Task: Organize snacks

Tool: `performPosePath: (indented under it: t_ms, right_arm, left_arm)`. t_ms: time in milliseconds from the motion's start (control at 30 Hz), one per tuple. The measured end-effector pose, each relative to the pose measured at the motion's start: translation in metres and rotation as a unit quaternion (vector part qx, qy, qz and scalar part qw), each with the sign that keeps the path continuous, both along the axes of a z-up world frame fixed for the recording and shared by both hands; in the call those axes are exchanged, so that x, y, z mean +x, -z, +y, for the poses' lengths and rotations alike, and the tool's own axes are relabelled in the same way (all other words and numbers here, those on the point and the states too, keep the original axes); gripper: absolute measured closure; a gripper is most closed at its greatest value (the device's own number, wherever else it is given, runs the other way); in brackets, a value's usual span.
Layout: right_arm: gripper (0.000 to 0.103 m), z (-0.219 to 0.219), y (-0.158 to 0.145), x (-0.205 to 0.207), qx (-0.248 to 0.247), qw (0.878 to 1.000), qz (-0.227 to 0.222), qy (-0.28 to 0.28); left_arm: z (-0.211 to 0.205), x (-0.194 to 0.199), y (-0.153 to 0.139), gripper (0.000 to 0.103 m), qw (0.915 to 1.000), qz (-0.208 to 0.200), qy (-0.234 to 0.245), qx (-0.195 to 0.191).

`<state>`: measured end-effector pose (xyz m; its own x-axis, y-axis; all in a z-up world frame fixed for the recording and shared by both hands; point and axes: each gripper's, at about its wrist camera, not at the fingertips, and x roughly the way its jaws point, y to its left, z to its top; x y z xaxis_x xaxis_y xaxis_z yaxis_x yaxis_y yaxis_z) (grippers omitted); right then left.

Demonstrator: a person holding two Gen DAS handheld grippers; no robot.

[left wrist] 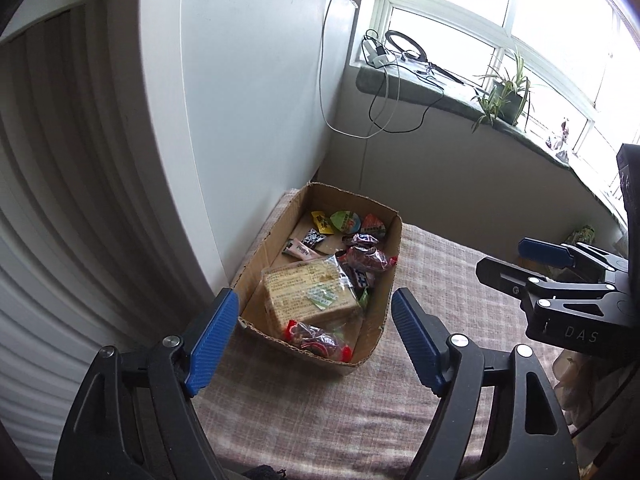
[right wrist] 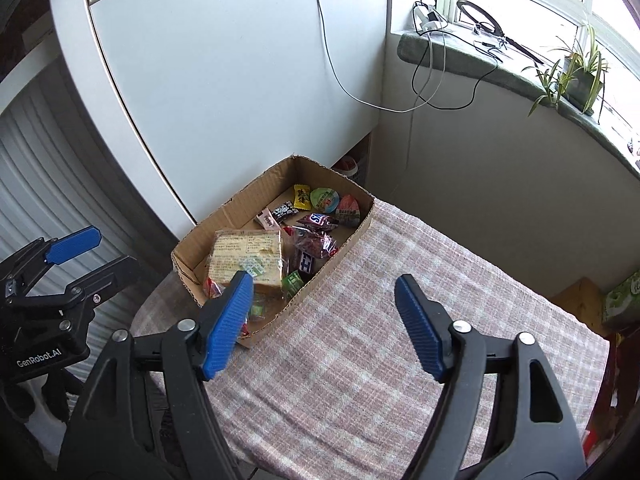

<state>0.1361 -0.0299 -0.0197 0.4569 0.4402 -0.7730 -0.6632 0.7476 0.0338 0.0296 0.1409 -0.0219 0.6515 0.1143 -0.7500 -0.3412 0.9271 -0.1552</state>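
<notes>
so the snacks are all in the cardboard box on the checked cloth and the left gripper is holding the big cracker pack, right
Not quite. The left gripper holds nothing: the left wrist view shows its fingers open above the cardboard box. The cracker pack lies in the box with the other snacks, on the checked cloth.

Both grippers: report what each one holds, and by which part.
Nothing is held. The left gripper and right gripper are open, empty, above the checked cloth.

White wall panel (left wrist: 248, 92), bright window (left wrist: 480, 20) w/ daylight, stone sill (left wrist: 420, 88), potted plant (left wrist: 506, 94), checked tablecloth (right wrist: 380, 340).
</notes>
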Motion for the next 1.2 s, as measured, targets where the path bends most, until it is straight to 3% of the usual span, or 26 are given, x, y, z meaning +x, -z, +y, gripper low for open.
performPosePath:
  t_ms: [300, 1200]
  right_arm:
    - [0.012, -0.009, -0.009, -0.020, -0.014, 0.999, -0.032, 0.007]
    - [0.012, -0.014, -0.014, -0.038, -0.011, 1.000, -0.027, 0.005]
  left_arm:
    - [-0.009, -0.014, 0.001, 0.024, 0.9998, 0.010, -0.003, -0.015]
    - [-0.018, -0.033, -0.011, 0.024, 0.9999, 0.000, -0.012, 0.004]
